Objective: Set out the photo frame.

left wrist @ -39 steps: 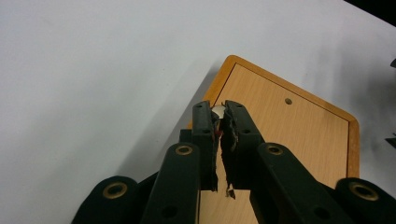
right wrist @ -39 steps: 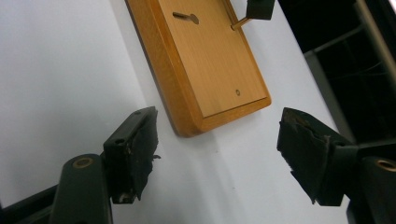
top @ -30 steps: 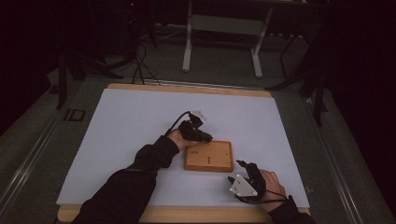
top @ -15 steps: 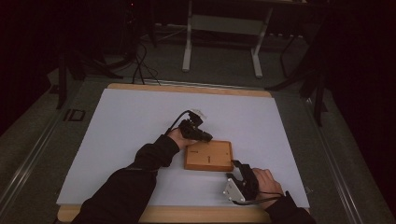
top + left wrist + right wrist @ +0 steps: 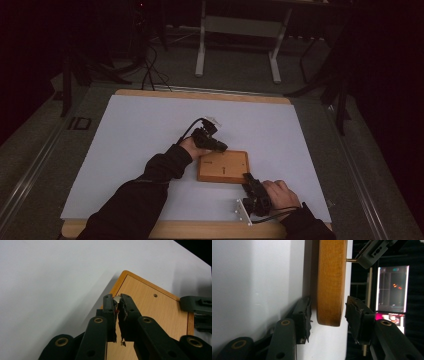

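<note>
From above, your left gripper (image 5: 214,145) sits at the far-left corner of the wooden block (image 5: 223,167), which lies flat on the white counter (image 5: 125,135) near its front edge. Your right gripper (image 5: 250,181) is down at the block's near-right corner.

Along your left gripper (image 5: 117,303), the jaws are pinched nearly together on a small metal pin (image 5: 117,299) standing at the corner of the wooden block (image 5: 152,312). The other gripper's tip shows at the right edge.

Along your right gripper (image 5: 328,312), the view is turned on its side: the block's corner (image 5: 331,285) sits between the jaws, which have just been closing. One pad is right against the underside, but there's a sliver of gap on the top side, so no firm grip yet. Farther off, the pin (image 5: 351,260) stands out of the block's top face into your left gripper.
</note>
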Demonstrator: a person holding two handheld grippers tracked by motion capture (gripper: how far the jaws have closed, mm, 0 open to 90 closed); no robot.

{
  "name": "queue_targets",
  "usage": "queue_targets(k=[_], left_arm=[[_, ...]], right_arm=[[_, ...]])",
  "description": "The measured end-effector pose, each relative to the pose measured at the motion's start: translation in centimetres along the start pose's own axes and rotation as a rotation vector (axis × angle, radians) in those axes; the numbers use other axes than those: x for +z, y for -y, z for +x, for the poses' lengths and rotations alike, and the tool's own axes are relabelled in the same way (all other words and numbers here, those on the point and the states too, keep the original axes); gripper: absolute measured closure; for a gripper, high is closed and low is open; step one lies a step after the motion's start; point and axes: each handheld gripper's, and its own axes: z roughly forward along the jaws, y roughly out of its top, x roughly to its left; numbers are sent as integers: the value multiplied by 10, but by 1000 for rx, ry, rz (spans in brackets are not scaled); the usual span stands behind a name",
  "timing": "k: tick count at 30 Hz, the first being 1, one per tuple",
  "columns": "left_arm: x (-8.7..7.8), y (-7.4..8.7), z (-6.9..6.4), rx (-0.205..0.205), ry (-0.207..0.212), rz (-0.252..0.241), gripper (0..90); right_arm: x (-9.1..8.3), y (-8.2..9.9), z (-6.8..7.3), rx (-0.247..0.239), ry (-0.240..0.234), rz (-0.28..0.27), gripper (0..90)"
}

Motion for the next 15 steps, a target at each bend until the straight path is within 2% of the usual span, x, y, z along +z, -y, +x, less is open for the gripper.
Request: queue_targets(k=[7, 15], left_arm=[[0, 0, 0, 1, -1, 2, 846], [0, 0, 3, -15, 11, -5, 844]], right_arm=[[6, -1, 5, -73, 43, 0, 629], [8, 0, 8, -99, 90, 2, 667]])
